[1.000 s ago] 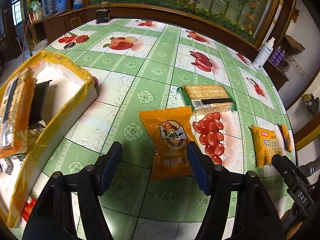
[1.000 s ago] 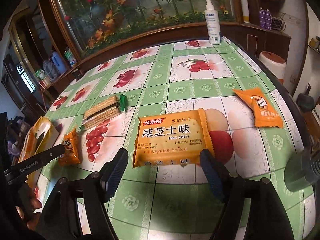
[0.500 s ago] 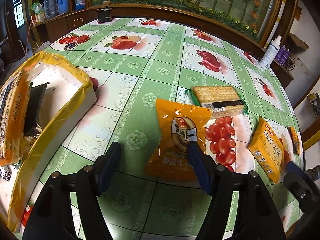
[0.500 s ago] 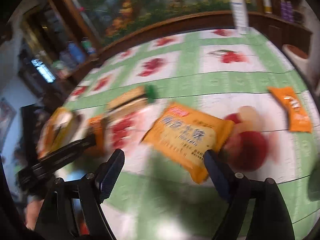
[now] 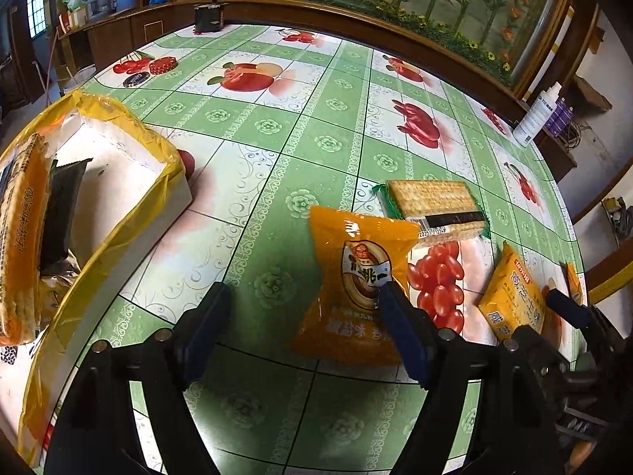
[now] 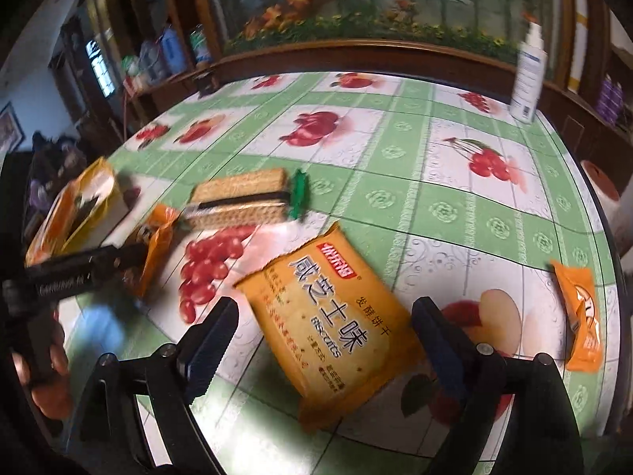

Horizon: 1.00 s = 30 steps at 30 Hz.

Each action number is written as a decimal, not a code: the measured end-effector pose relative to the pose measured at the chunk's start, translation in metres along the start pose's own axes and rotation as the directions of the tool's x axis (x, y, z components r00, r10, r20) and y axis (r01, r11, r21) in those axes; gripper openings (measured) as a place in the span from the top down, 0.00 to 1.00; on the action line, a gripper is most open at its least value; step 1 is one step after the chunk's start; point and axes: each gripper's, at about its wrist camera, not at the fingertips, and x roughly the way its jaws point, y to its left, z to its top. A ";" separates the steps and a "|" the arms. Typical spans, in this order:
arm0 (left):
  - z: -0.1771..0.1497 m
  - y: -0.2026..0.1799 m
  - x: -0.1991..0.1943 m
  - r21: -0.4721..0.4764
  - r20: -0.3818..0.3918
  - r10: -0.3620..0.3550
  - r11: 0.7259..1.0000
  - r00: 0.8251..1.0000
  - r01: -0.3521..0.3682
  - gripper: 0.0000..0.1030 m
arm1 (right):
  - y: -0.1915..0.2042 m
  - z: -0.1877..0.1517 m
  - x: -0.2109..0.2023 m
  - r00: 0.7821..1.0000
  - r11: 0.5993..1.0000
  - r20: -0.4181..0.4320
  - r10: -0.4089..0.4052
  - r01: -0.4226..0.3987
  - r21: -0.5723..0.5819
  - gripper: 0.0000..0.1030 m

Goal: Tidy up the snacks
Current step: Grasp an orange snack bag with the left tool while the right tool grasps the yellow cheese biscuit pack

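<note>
The flat orange biscuit packet with white lettering (image 6: 336, 324) lies skewed on the green-and-white fruit-print tablecloth (image 6: 435, 182), between the fingers of the right gripper (image 6: 320, 336). The jaws are opening and already stand wide; the pads touch nothing. Because the packet lies diagonally, the grip should probably be aligned across its narrow width before closing, with the fingertips set low enough to catch both long edges.

The glossy orange snack pouch with a round emblem (image 5: 358, 285) lies under the right-hand finger of the left gripper (image 5: 300, 324), which is also opening and holds nothing. It should be centred over the pouch first.

A clear-wrapped cracker stack with green ends (image 5: 433, 208) touches the pouch's far corner; a lift could drag it.

The white box lined with yellow plastic (image 5: 130, 213), already containing snacks, sits left, with open cloth between. A small orange sachet (image 6: 581, 316) lies near the right table edge.
</note>
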 end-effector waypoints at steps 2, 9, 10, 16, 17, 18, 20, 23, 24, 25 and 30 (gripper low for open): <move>0.001 -0.002 0.002 0.009 -0.002 0.014 1.000 1.000 -0.014 0.25 | 0.009 0.002 -0.004 0.999 0.997 0.024 -0.038 0.040 -0.061 0.12; 0.002 -0.003 0.007 0.025 0.021 0.069 0.997 0.997 -0.070 0.12 | 0.012 0.017 0.023 0.996 0.989 -0.088 0.009 -0.021 -0.144 0.09; 0.002 -0.003 0.007 0.034 0.024 0.068 0.997 0.997 -0.068 0.12 | 0.012 0.014 0.028 0.993 0.991 -0.116 0.018 -0.033 -0.130 0.09; -0.002 -0.011 -0.002 0.120 0.047 0.006 0.993 0.999 -0.011 0.70 | 0.023 -0.007 0.014 0.996 0.996 -0.092 -0.020 0.011 -0.091 0.31; -0.003 -0.014 -0.005 0.144 0.045 0.005 0.989 0.999 -0.011 0.74 | 0.024 -0.009 0.012 0.996 0.998 -0.093 -0.005 -0.001 -0.067 0.31; -0.004 -0.017 -0.006 0.163 0.047 0.011 0.987 0.999 -0.019 0.75 | 0.025 -0.011 0.010 0.996 0.999 -0.089 0.003 -0.007 -0.050 0.31; -0.007 -0.014 -0.009 0.169 0.036 -0.031 0.985 0.999 0.024 0.82 | 0.030 -0.016 0.006 0.997 0.999 -0.082 0.005 -0.008 -0.040 0.31; -0.011 -0.003 -0.015 0.138 0.024 -0.100 0.986 0.995 0.096 0.89 | 0.037 -0.023 -0.001 0.996 0.999 -0.071 0.046 -0.047 -0.015 0.31; -0.012 0.003 -0.017 0.127 0.019 -0.118 0.985 0.993 0.115 0.90 | 0.039 -0.027 -0.004 0.996 0.998 -0.066 0.061 -0.061 -0.002 0.31; -0.013 0.006 -0.018 0.120 0.017 -0.125 0.985 0.992 0.123 0.90 | 0.040 -0.029 -0.006 0.996 0.998 -0.063 0.066 -0.066 0.006 0.31; -0.013 0.015 -0.025 0.123 0.000 -0.169 0.978 0.986 0.167 0.91 | 0.042 -0.038 -0.016 0.994 0.993 -0.034 0.100 -0.098 0.059 0.31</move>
